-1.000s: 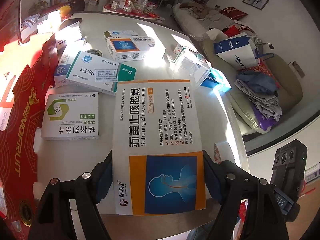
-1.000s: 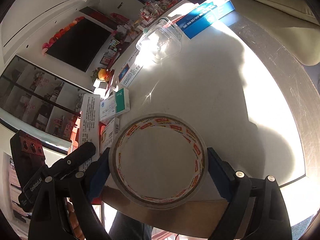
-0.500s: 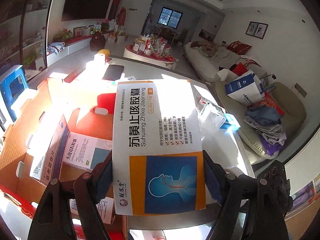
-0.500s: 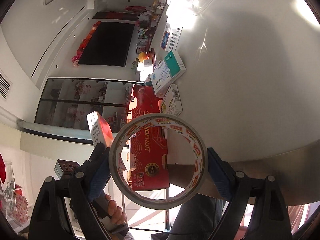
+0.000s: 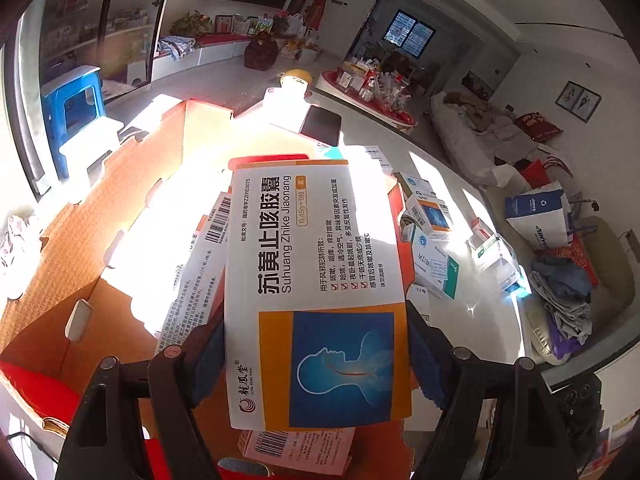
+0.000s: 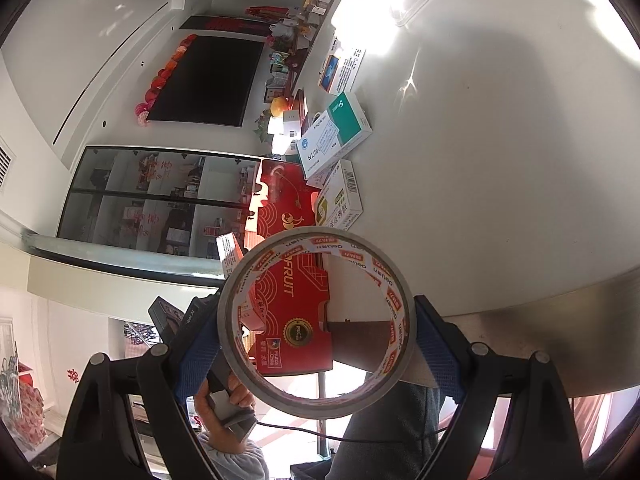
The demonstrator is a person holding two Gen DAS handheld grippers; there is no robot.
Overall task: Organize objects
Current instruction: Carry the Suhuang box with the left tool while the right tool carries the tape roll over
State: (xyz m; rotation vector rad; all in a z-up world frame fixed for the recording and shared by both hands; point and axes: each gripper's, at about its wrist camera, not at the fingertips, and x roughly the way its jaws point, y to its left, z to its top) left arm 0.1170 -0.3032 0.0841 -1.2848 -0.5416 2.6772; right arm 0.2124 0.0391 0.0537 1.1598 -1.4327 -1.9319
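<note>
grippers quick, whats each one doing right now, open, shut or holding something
Left gripper: closed on the orange and white medicine box, above the open cardboard box.
Right gripper: closed on the roll of tape, held off the table.

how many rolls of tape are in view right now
1: the tape roll is clamped in the right gripper, held off the table edge. Others may be hidden inside the cardboard box.

The left gripper [image 5: 316, 364] has carried the medicine box [image 5: 316, 292] from table to over the open carton [image 5: 100, 240].
</note>
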